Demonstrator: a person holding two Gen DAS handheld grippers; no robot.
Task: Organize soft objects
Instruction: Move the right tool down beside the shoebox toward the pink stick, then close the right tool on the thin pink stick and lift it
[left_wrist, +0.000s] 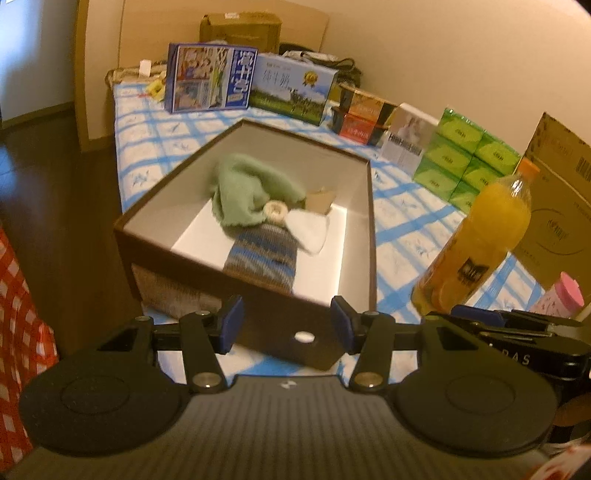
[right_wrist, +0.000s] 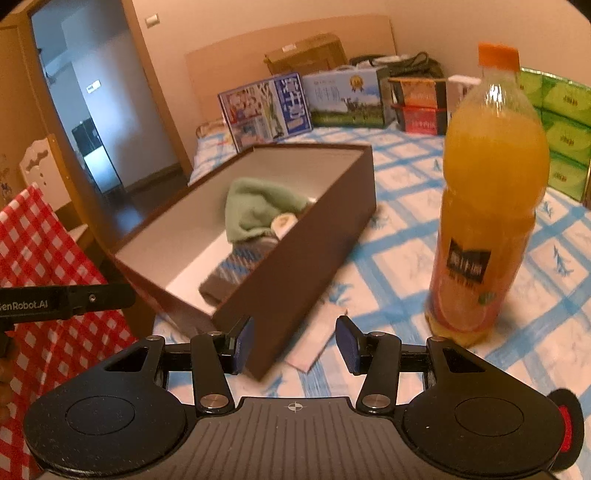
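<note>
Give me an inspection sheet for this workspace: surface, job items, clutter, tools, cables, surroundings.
Surface: blue-and-white checked bedcover, lying flat.
Job's things: open brown box holds a green knit cloth, a striped knit piece and a white cloth, overlapping in one pile.
Clutter: orange juice bottle upright beside the box; pink cup; printed cartons and green tissue packs along the far side; flat white packet by the box's near corner.
Tools: left tool open, empty, at the box's near wall; right tool open, empty.
Cables: nothing seen.
Surroundings: red checked fabric, open doorway, dark floor.
</note>
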